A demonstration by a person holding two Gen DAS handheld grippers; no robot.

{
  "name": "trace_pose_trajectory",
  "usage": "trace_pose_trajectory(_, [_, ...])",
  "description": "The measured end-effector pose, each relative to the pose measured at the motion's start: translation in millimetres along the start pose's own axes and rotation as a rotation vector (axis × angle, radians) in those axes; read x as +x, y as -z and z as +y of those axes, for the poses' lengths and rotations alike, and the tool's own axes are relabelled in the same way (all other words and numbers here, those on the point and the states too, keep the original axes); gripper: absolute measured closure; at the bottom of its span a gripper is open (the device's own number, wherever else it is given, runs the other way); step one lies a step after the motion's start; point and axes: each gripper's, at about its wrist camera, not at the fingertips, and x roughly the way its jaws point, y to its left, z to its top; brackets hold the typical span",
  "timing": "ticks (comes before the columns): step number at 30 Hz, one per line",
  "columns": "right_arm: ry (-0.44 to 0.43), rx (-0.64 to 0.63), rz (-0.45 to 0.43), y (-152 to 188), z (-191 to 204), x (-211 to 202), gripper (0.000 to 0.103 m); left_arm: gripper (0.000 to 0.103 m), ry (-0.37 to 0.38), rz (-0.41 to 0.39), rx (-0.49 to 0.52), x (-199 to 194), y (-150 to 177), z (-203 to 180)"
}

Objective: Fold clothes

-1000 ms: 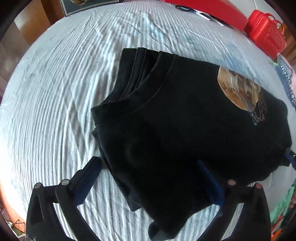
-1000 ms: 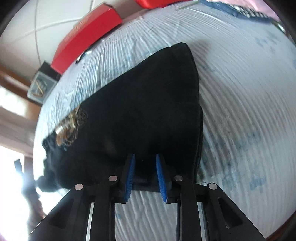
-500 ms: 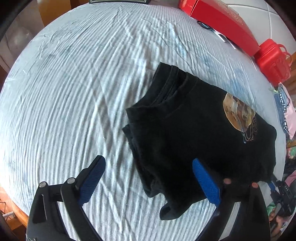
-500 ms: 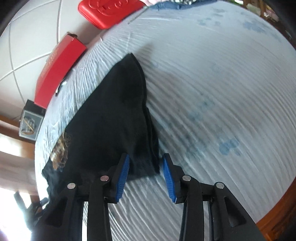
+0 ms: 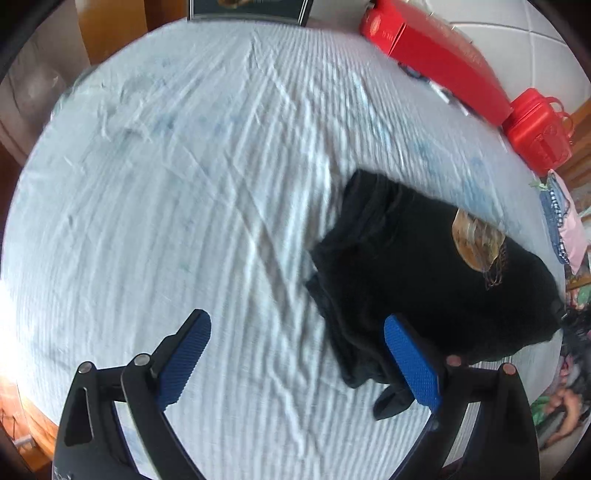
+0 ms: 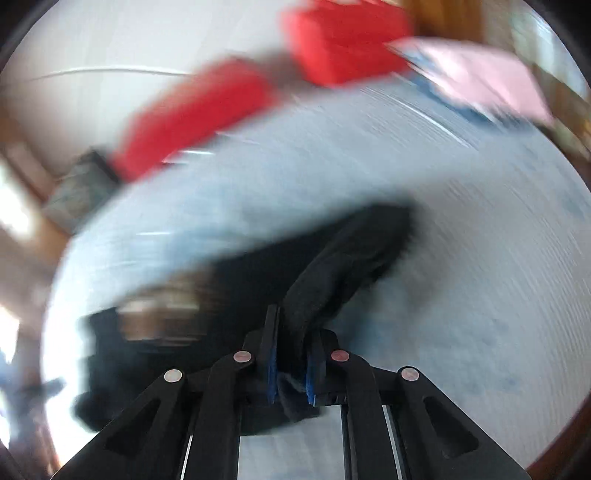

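A folded black T-shirt (image 5: 424,280) with a round tan print lies on the pale blue striped sheet (image 5: 184,203), right of centre in the left wrist view. My left gripper (image 5: 295,354) is open and empty, held above the sheet; its right finger overlaps the shirt's near edge. In the blurred right wrist view, my right gripper (image 6: 291,365) is shut on an edge of the black T-shirt (image 6: 343,258), and the cloth rises from the sheet into the jaws.
A long red box (image 5: 436,55) and a red plastic case (image 5: 535,129) sit at the far edge. Pink and blue checked clothes (image 5: 565,221) lie at the right. A dark framed object (image 5: 247,9) stands at the far side. The right wrist view is heavily blurred.
My left gripper has pulled back and left, away from the shirt. My right gripper has closed on the shirt's edge and is swinging fast, lifting that edge.
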Motion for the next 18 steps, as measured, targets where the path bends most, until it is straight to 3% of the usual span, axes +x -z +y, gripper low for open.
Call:
trace_pose_trajectory(4, [-0.237, -0.261, 0.026, 11.0, 130.1, -3.4, 0.092, 0.006, 0.026, -0.041, 0.004, -19.1, -5.9, 14.5])
trace_pose_trajectory(6, [-0.340, -0.358, 0.109, 29.9, 183.2, 16.6, 0.090, 0.006, 0.037, -0.052, 0.002, -25.5, -7.8, 20.3])
trace_pose_trajectory(9, [-0.380, -0.424, 0.265, 66.6, 229.1, 60.8, 0.074, 0.006, 0.042, -0.054, 0.005, -28.8, -6.0, 21.1])
trace_pose_trajectory(11, [-0.368, -0.411, 0.350, 81.0, 234.7, 82.1, 0.071, 0.006, 0.041, -0.052, 0.012, -29.1, -2.5, 18.0])
trace_pose_trajectory(13, [-0.398, -0.346, 0.356, 78.9, 217.8, 77.6, 0.070, 0.006, 0.048, -0.045, 0.019, -26.4, 2.5, 7.6])
trace_pose_trajectory(18, [-0.409, -0.275, 0.239, 44.8, 156.3, 27.8, 0.068, 0.006, 0.061, -0.018, 0.042, -15.4, 15.6, -26.7])
